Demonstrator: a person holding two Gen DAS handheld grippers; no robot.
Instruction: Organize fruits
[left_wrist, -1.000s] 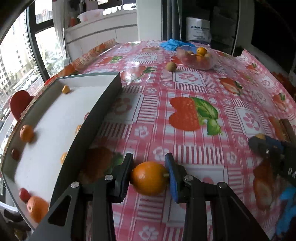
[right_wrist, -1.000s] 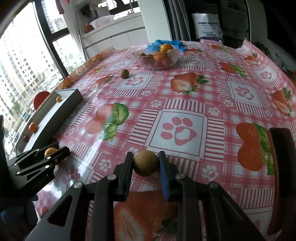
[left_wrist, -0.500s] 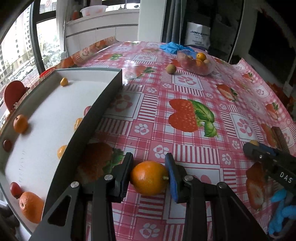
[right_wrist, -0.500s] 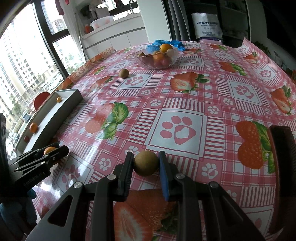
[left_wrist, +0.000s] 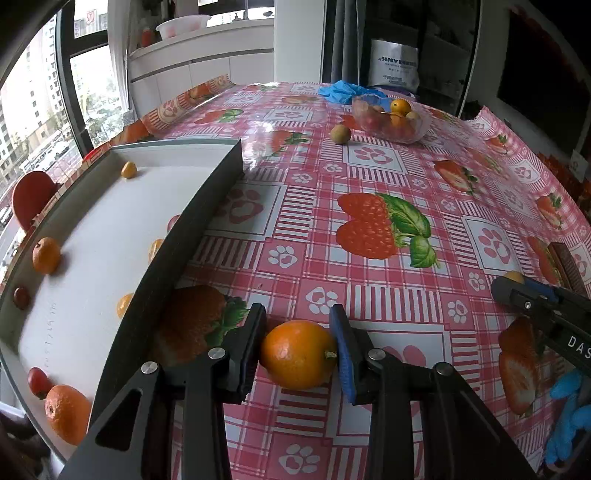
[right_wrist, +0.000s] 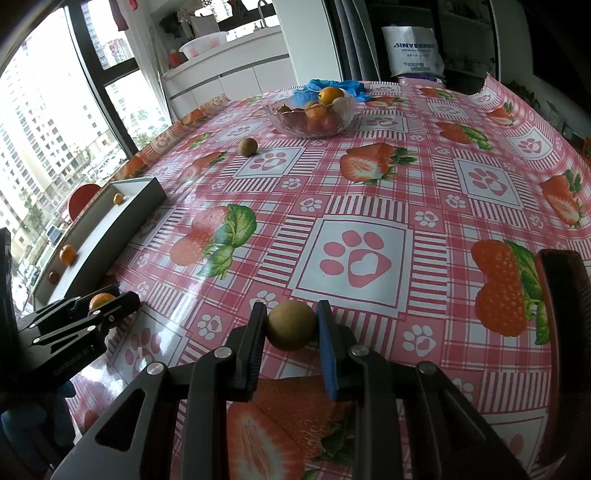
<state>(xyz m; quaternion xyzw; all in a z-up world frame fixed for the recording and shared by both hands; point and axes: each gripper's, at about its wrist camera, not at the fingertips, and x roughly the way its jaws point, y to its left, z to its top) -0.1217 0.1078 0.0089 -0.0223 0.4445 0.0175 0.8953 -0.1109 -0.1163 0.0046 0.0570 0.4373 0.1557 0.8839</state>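
My left gripper (left_wrist: 297, 350) is shut on an orange (left_wrist: 295, 360) just above the tablecloth, beside the dark wall of the grey tray (left_wrist: 207, 206). The tray's white floor holds several small oranges and red fruits. In the right wrist view my right gripper (right_wrist: 291, 326) is shut on a round brown fruit (right_wrist: 291, 328) low over the cloth. The left gripper (right_wrist: 110, 302) with its orange (right_wrist: 100, 300) shows at that view's left edge. A glass bowl (right_wrist: 280, 123) of mixed fruit stands at the far side, with a loose brown fruit (right_wrist: 247, 146) near it.
A strawberry-and-paw tablecloth (left_wrist: 369, 166) covers the table. Blue gloves (right_wrist: 351, 86) lie behind the bowl. A dark brown chair back (right_wrist: 565, 295) rises at the table's right edge. A red seat (left_wrist: 31, 195) sits beyond the tray, by the window.
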